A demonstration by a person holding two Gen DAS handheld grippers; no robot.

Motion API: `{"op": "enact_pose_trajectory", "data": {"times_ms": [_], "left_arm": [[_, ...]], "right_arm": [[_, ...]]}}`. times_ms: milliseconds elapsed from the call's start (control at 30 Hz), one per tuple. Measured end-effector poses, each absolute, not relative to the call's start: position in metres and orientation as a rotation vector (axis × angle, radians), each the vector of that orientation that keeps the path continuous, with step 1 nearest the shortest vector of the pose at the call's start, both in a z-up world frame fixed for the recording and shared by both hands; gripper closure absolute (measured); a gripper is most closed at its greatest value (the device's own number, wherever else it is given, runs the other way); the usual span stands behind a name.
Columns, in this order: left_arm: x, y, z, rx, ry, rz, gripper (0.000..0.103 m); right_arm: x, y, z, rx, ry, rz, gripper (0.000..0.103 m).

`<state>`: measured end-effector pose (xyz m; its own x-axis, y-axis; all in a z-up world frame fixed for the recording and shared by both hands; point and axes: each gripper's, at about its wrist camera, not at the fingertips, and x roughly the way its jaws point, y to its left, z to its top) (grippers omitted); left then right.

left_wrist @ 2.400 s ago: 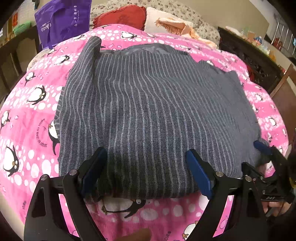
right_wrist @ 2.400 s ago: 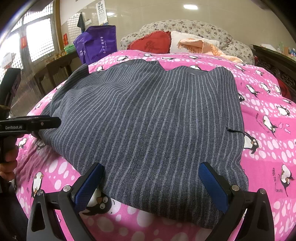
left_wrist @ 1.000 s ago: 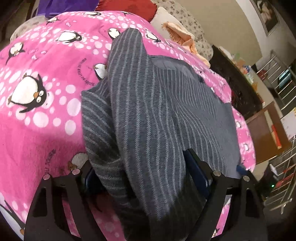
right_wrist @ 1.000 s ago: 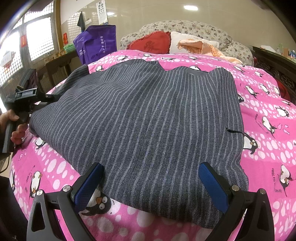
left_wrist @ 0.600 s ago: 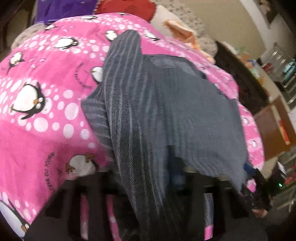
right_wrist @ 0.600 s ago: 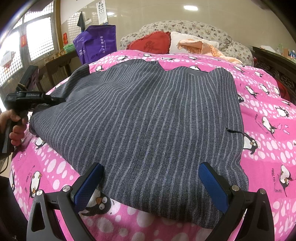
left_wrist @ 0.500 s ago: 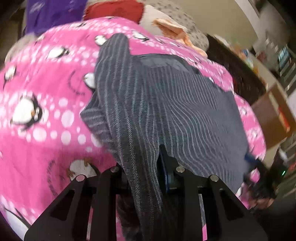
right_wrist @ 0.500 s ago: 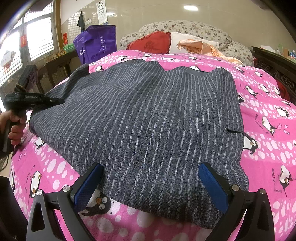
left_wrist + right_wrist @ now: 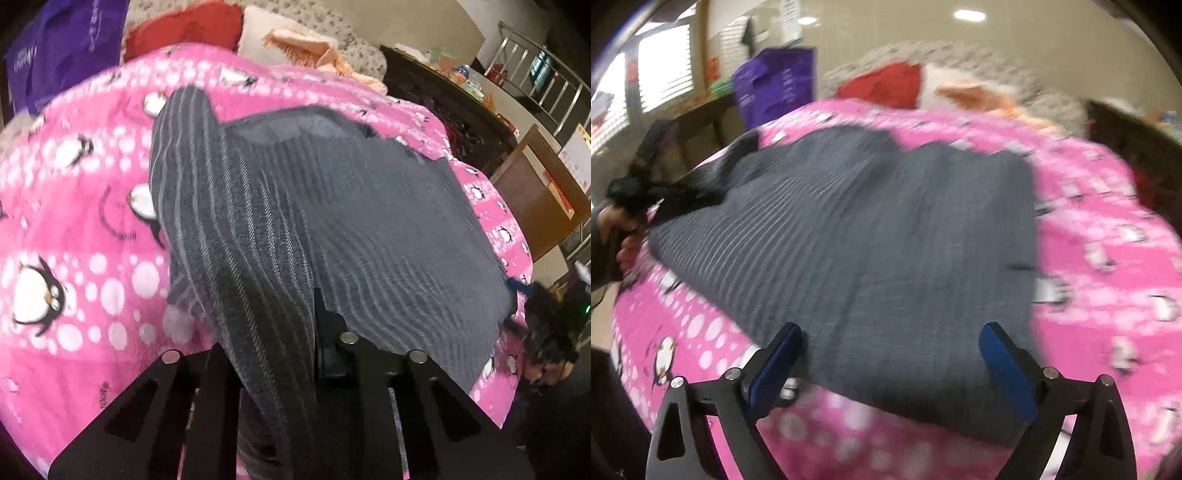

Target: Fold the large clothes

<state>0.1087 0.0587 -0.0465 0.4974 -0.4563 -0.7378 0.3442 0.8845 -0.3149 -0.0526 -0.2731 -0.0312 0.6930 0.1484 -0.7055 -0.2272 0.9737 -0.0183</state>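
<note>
Pinching the striped grey garment (image 9: 351,221) at its 9 o'clock edge, the left gripper (image 9: 291,339) has just closed its jaws on it for folding; the right gripper (image 9: 890,354) gapes wide, straddling the 6 o'clock hem unclamped.

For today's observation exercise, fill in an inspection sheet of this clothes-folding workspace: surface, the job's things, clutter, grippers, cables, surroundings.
Surface: pink penguin-print blanket covering a bed.
Job's things: large grey pinstriped garment spread on the blanket; its left edge is bunched up and raised.
Clutter: red heart-shaped cushion, white pillow with an orange fringed cloth, purple shopping bag at the head end.
Grippers: left gripper has just been closing and is shut on the garment's edge; right gripper is open above the near hem, nothing gripped.
Cables: nothing seen.
Surroundings: dark wooden furniture, metal railing, barred windows.
</note>
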Motion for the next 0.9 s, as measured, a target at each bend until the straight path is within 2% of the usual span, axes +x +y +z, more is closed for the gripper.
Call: {"op": "enact_pose_trajectory", "data": {"times_ms": [133,367,600,900], "left_arm": [[0.095,0.047,-0.009,-0.219,0.875,-0.544,0.091],[0.098,-0.011,0.038,-0.462,0.873,-0.684,0.091],[0.139,-0.073,0.04,-0.695,0.914,-0.648,0.091],[0.154,-0.161,0.012,-0.657,0.941,-0.599,0.091]], "right_arm": [[-0.067,-0.321,-0.009,-0.06,0.731,-0.017,0.006],[-0.074,-0.375,-0.016,0.027,0.787,-0.183,0.006],[-0.089,-0.39,-0.03,0.118,0.788,-0.189,0.006],[-0.121,-0.421,-0.049,0.178,0.828,-0.242,0.006]]}}
